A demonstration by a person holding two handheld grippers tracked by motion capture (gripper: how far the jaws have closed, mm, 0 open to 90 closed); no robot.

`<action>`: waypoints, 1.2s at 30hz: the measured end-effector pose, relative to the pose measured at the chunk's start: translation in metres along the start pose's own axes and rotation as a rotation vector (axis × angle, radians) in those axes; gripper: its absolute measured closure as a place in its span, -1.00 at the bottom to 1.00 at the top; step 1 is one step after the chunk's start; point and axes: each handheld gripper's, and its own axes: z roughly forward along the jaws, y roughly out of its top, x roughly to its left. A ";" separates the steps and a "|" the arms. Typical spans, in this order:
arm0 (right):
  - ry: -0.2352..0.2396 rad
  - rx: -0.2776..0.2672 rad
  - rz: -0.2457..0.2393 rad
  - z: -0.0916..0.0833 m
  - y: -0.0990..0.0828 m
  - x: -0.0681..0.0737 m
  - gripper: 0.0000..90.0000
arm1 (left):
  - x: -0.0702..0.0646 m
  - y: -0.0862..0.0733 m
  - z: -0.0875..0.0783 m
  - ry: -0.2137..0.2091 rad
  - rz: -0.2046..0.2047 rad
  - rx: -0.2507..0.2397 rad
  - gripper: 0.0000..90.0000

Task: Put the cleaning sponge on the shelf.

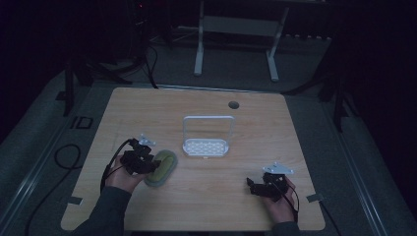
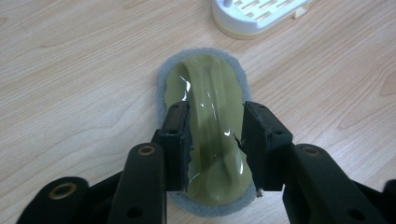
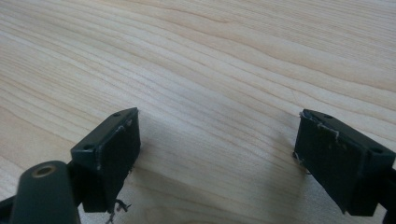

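Dim light covers a pale wooden bench (image 1: 211,196), with dark floor and a white frame behind it. Near its middle stands a small white slotted rack (image 1: 206,146) with a tall wire hoop. On the person's left lies an oval scrubbing pad (image 2: 205,126): grey felt around the rim, a glossy olive strap arched along its top. It rests flat on the wood, near the rack but apart from it.

The left tool (image 2: 215,140) straddles that strap, one black pad on each side, with a sliver of gap showing on both sides, so it presses on nothing; its jaws stand fairly wide and the pad lies free between them. The right tool (image 3: 215,154) hangs over bare wood at the person's right, well apart from the pad, its jaws spread wide and empty.

By my reading this is a release: the scrubber has been set down and let go. Next, the left tool would need to lift straight clear without snagging the strap, or, if the rack is the goal, close again on the strap and carry it there
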 end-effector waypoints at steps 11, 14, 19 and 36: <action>0.000 0.000 0.000 0.000 0.000 0.000 -0.69 | 0.004 0.013 0.003 -0.014 -0.004 0.044 0.31; -0.001 -0.001 -0.003 0.000 0.000 0.000 -0.69 | 0.005 0.016 0.004 -0.012 -0.007 0.067 0.30; -0.001 -0.002 -0.001 0.000 0.000 0.000 -0.69 | 0.006 0.023 0.006 -0.017 0.005 0.098 0.30; -0.001 -0.001 0.000 0.000 0.000 0.000 -0.69 | 0.009 0.037 0.019 -0.031 0.004 0.204 0.29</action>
